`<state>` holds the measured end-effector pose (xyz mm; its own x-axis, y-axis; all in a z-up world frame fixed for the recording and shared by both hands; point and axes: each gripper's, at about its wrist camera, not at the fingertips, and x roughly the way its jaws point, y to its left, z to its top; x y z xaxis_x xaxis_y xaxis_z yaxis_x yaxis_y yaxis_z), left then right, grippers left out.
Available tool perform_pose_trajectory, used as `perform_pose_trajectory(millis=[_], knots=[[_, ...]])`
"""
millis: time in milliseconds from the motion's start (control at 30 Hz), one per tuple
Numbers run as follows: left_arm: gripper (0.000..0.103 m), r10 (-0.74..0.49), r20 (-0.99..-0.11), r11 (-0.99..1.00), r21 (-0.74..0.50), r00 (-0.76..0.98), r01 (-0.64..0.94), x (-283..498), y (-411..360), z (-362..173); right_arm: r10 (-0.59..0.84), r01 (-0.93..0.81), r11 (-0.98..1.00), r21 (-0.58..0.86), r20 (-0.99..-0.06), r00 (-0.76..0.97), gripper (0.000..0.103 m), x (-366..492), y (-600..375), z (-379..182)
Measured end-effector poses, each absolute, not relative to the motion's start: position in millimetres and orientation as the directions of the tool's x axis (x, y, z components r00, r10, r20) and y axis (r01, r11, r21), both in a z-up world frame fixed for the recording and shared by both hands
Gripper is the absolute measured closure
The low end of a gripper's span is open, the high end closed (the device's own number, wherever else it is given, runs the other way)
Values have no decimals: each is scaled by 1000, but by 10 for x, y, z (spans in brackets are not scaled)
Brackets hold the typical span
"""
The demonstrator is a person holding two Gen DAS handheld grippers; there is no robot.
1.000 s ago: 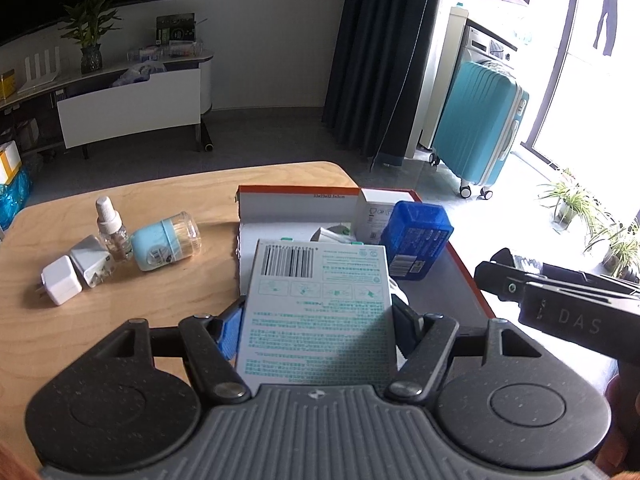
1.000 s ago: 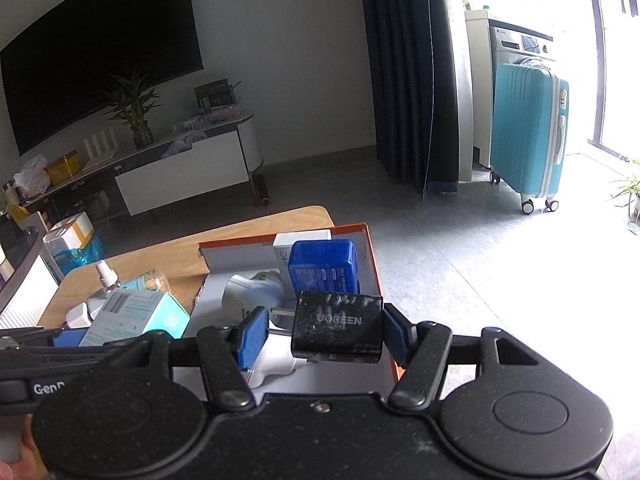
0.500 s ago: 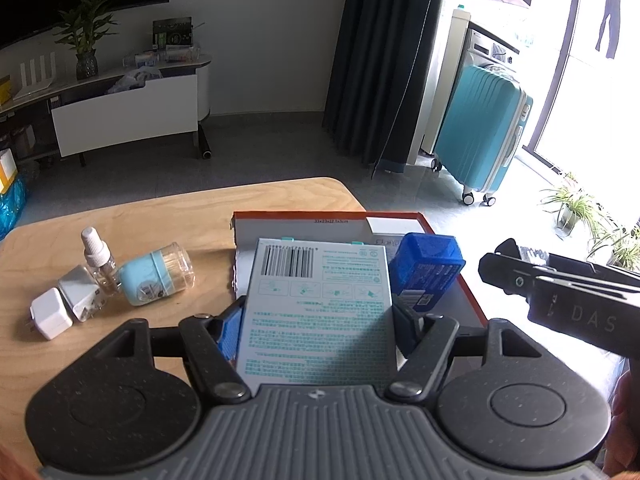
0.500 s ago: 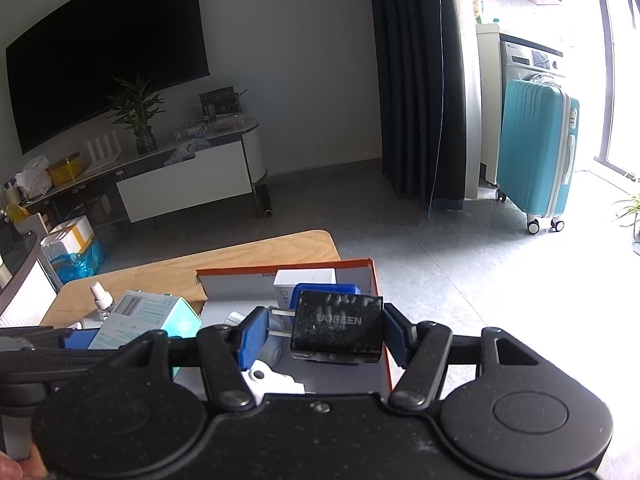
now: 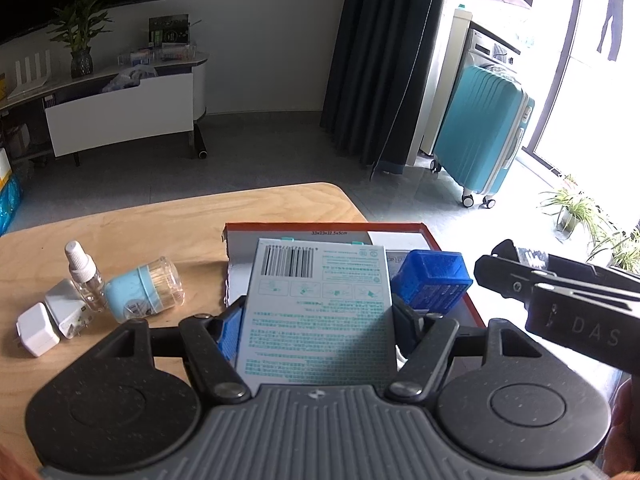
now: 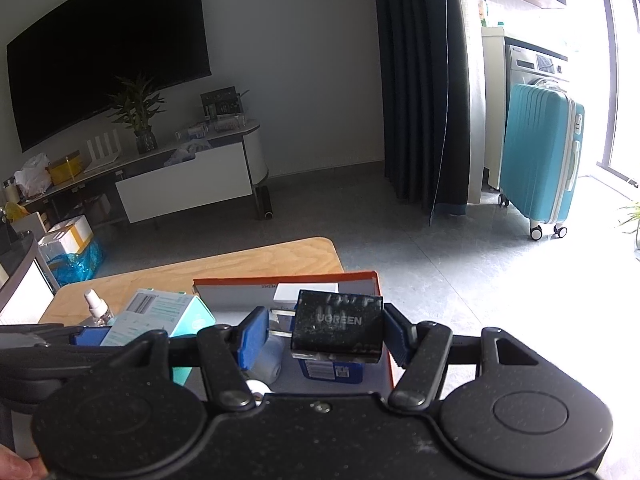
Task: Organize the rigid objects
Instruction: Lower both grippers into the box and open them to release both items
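My left gripper (image 5: 318, 320) is shut on a white and teal box (image 5: 318, 308) with a barcode, held over the near end of an orange-rimmed tray (image 5: 320, 225). A blue box (image 5: 432, 280) lies in the tray to its right. My right gripper (image 6: 324, 332) is shut on a black UGREEN charger (image 6: 338, 326), its prongs against the left pad, above the same tray (image 6: 280, 278) and blue box (image 6: 332, 370). The right gripper (image 5: 504, 268) also shows at the right edge of the left wrist view. The teal box (image 6: 160, 316) shows at the left of the right wrist view.
Left of the tray on the wooden table (image 5: 160, 220) lie a small spray bottle (image 5: 82, 276), a clear jar with a light blue cap (image 5: 144, 290) and two white chargers (image 5: 36, 334). A teal suitcase (image 5: 480, 136) stands on the floor beyond.
Both grippers have moved forward over the tray with their loads; the tray and the table items sit lower in both views. Neither grip has changed.
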<state>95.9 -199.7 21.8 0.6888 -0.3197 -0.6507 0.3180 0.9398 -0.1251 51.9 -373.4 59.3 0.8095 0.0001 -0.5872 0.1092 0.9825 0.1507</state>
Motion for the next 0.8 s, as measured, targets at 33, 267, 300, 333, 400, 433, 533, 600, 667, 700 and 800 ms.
perform_pose_trajectory(millis=[33,267,300,333,400,433,533,600,667,700,800], knots=[[31,-321,-652,939,-125,687,320,979,-2007,218,1,107,983,149,-586,811,29,539,-3740,599],[31,-317,-658,941,-131,683,311,1089,-2021,193,-4,108,984,143,-584,811,29,746,-3796,622],[31,-317,-662,942,-134,679,309,1116,-2019,183,1,105,983,147,-585,811,29,782,-3810,625],[31,-316,-664,942,-138,677,305,1144,-2016,175,6,101,984,149,-586,810,29,825,-3814,627],[31,-310,-669,945,-137,675,298,1196,-2017,161,5,101,984,146,-590,807,29,912,-3829,623],[31,-306,-672,946,-135,674,295,1227,-2020,156,13,98,983,154,-594,804,29,960,-3840,618],[31,-300,-681,948,-137,668,286,1322,-2002,144,19,101,982,163,-606,795,29,1122,-3873,601],[31,-298,-687,949,-137,663,285,1385,-1998,140,23,106,979,172,-615,789,29,1235,-3900,585],[31,-291,-692,951,-133,661,280,1450,-1984,126,22,108,979,170,-624,781,29,1341,-3920,562],[31,-287,-694,952,-132,660,274,1485,-1975,117,22,110,979,170,-629,777,29,1387,-3931,548],[31,-282,-705,956,-147,650,256,1595,-1945,71,14,123,978,169,-641,767,29,1511,-3957,514]])
